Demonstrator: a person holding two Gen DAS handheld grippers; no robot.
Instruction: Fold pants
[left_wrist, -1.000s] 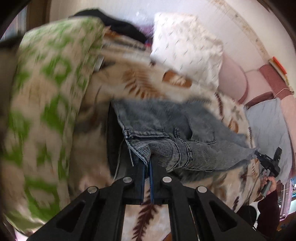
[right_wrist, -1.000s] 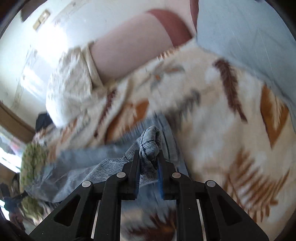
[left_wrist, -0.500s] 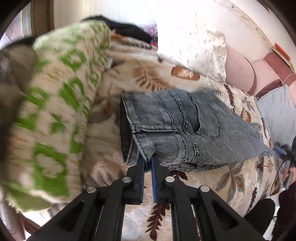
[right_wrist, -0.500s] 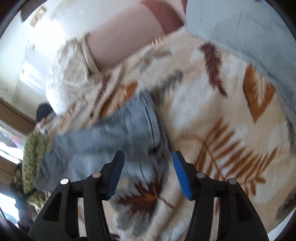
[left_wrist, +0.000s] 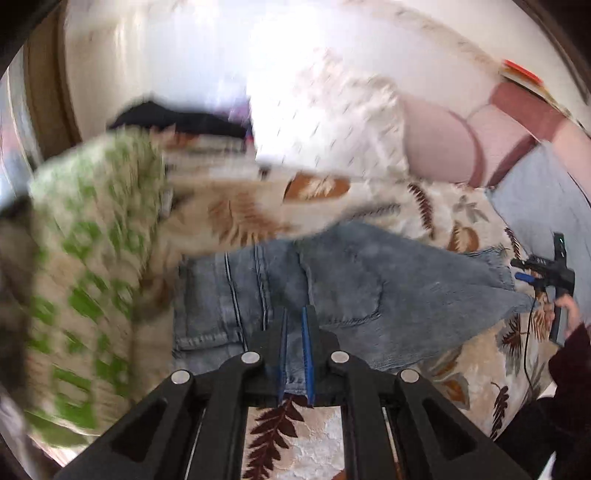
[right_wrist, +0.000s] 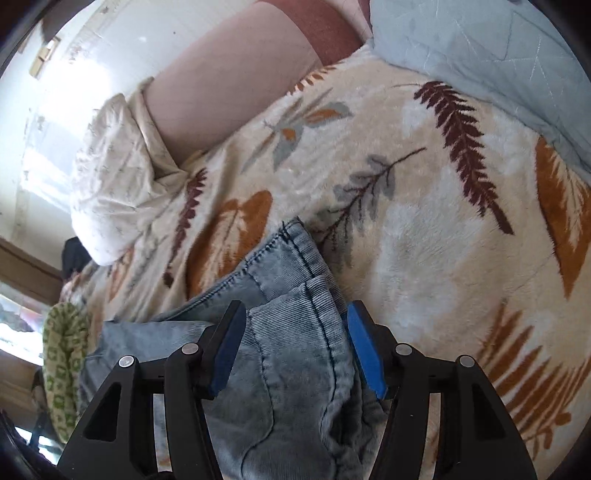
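A: Where are the pants (left_wrist: 369, 288)?

B: Folded on the leaf-print blanket (right_wrist: 424, 221) on the bed, between a green-patterned cushion (left_wrist: 92, 277) and a grey quilt (right_wrist: 498, 48), with a white pillow (left_wrist: 332, 122) behind.

A: And the left gripper (left_wrist: 294, 321)?

B: Its pads are close together over the pants' near edge; with the blur, I cannot tell whether they pinch the denim.

A: The right gripper (right_wrist: 293, 332)?

B: Spread wide, jaws either side of the pants' end, clamping nothing.
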